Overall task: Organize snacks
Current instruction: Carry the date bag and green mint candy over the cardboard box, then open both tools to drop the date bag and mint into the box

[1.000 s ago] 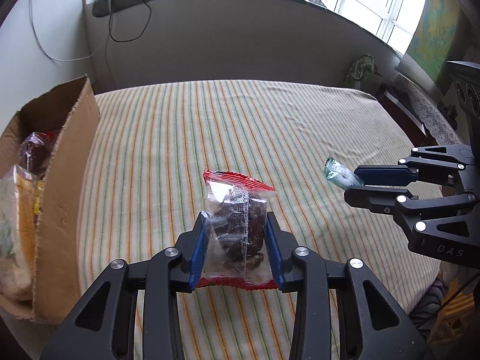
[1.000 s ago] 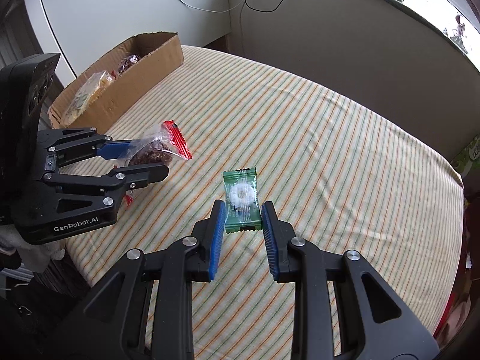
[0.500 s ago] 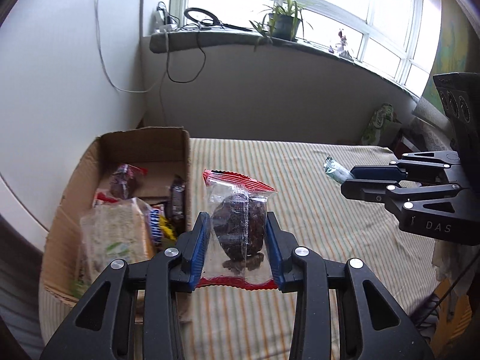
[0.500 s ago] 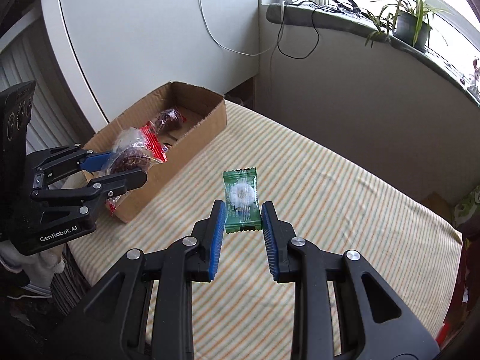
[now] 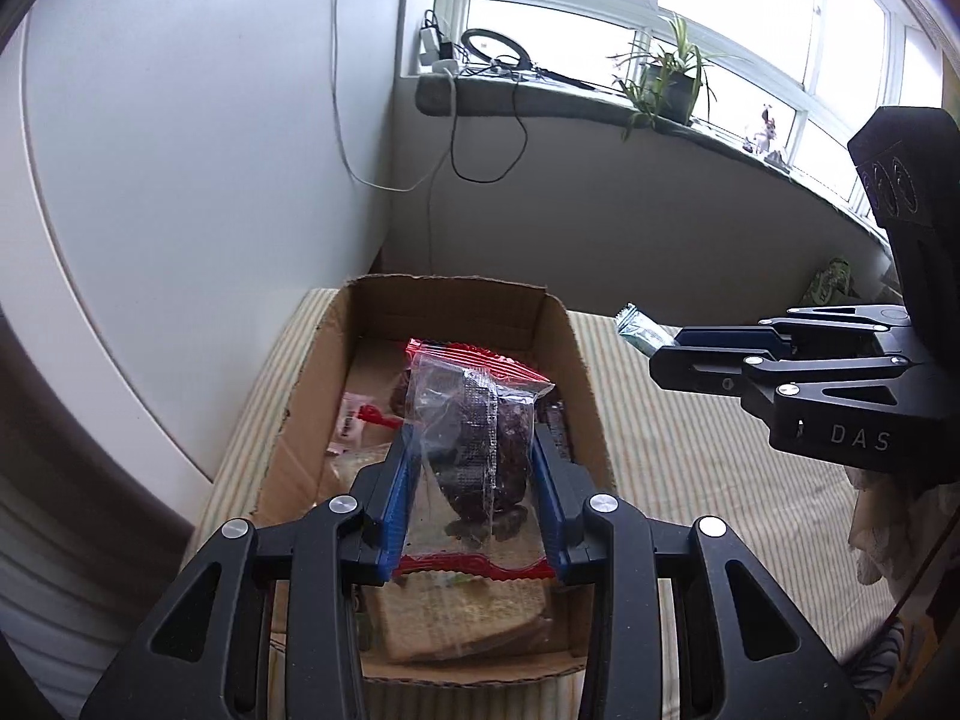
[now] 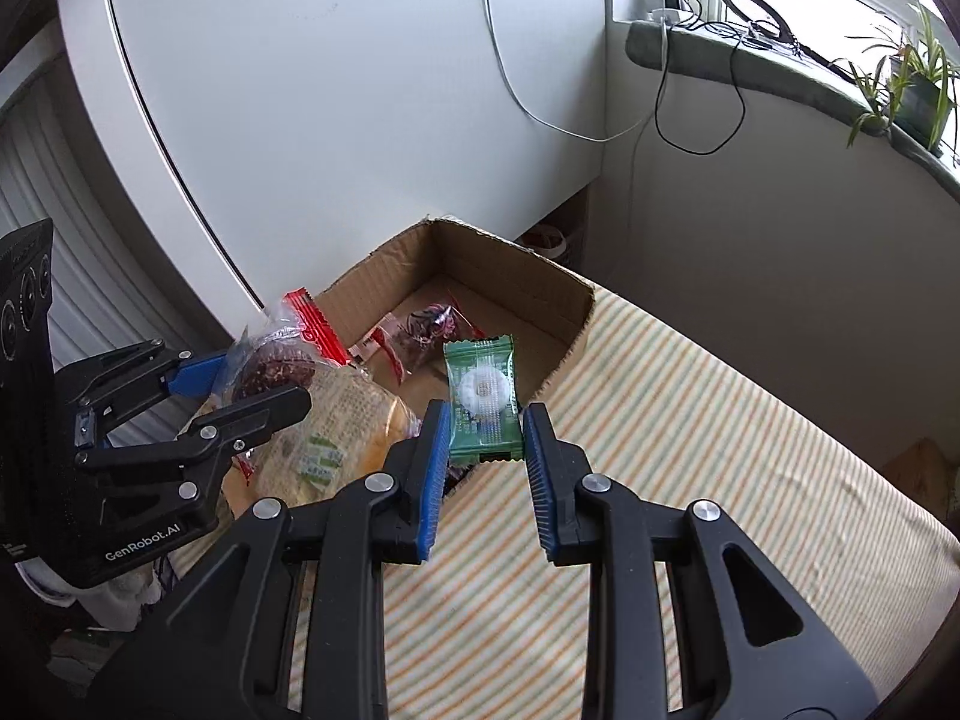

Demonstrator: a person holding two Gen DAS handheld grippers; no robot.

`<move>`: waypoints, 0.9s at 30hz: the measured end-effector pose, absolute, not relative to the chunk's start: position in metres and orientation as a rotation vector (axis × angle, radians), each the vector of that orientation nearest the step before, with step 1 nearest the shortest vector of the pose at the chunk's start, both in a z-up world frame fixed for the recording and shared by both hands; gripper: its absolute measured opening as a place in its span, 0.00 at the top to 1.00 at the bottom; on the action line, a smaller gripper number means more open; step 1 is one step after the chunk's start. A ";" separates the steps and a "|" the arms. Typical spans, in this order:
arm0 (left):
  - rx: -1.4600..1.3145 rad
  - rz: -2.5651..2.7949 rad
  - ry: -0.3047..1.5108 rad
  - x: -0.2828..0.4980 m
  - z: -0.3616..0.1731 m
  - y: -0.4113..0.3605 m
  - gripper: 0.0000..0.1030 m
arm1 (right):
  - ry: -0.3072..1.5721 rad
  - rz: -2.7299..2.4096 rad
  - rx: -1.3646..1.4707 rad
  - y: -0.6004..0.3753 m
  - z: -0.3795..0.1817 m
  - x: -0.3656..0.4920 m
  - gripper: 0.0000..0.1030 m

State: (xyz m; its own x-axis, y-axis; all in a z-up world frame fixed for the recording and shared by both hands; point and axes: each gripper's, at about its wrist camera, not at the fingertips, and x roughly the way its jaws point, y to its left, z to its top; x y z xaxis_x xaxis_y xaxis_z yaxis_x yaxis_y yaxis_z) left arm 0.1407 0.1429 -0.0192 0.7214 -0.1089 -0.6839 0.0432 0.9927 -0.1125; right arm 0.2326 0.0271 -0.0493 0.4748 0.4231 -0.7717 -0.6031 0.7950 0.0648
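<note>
Clear red-edged snack bag [image 5: 474, 438], dark contents: clamped between the left gripper [image 5: 474, 504] fingers, held above the open cardboard box [image 5: 576, 372]. Green candy packet [image 6: 483, 402]: pinched by the right gripper [image 6: 483, 468], held over the box's near edge. Box holds a bread pack [image 6: 342, 420] and small packets; it sits on a striped cloth [image 6: 690, 456].

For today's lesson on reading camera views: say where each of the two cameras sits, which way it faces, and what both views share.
Left wrist: rides the left claw, looking down into the cardboard box; own fingers grip the clear red-edged snack bag; right claw at right.
Right wrist: rides the right claw, facing the box across the striped cloth; own fingers grip the green candy packet; left claw at left.
Shared: box, both snacks, windowsill plant.
</note>
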 end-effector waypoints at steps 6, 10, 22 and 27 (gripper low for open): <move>-0.122 -0.061 0.770 0.152 -0.028 0.160 0.66 | 0.896 0.653 -0.234 0.055 -0.059 0.250 0.75; -0.135 -0.054 0.772 0.153 -0.031 0.167 0.66 | 0.907 0.660 -0.245 0.063 -0.065 0.255 0.75; -0.151 -0.043 0.756 0.149 -0.027 0.175 0.50 | 0.880 0.641 -0.254 0.066 -0.061 0.249 0.51; -0.147 -0.042 0.750 0.144 -0.023 0.174 0.50 | 0.871 0.634 -0.252 0.062 -0.055 0.244 0.49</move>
